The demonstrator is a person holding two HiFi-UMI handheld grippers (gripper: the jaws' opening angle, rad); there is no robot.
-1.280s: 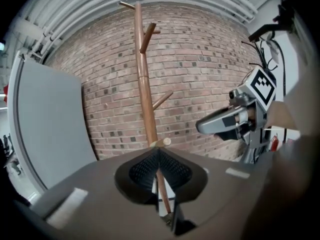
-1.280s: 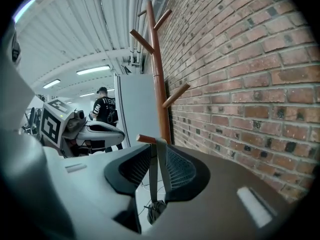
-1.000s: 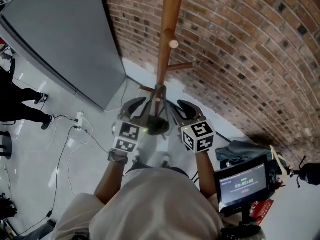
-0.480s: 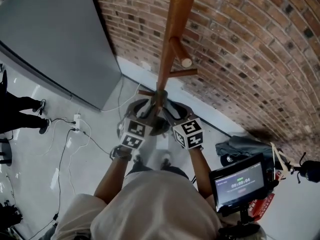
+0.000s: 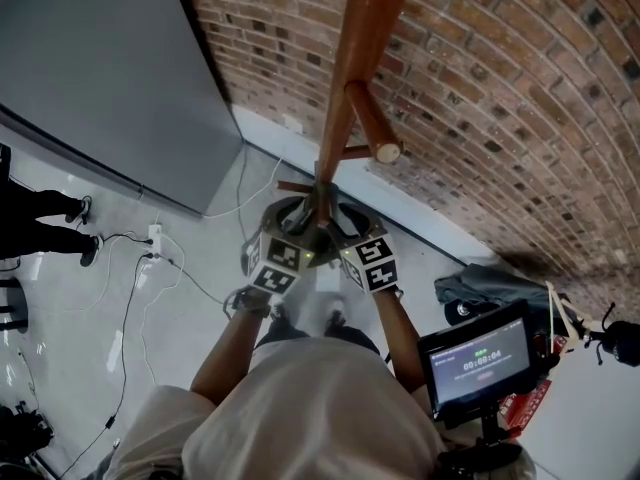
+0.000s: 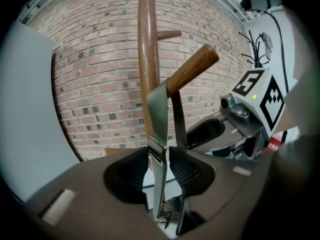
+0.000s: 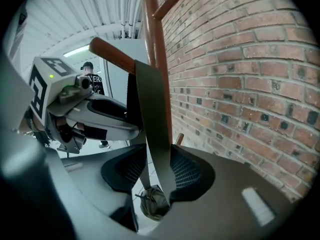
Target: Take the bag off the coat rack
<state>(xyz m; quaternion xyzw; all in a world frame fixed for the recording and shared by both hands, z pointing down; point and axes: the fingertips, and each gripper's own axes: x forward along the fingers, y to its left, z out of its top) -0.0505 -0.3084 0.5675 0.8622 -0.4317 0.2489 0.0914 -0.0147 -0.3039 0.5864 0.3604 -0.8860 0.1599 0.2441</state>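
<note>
Olive bag (image 7: 154, 202) hangs by its straps (image 6: 159, 119) from a peg (image 6: 192, 69) on the rack (image 6: 148, 59). Left gripper (image 6: 159, 166) and right gripper (image 7: 152, 171) each straddle a strap, jaws apart after just opening, not pinching it.

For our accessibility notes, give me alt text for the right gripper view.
The right gripper, jaws just opened, straddles a grey-green strap hanging from a wooden peg of the coat rack, with the bag dangling below. A brick wall fills the right.
</note>
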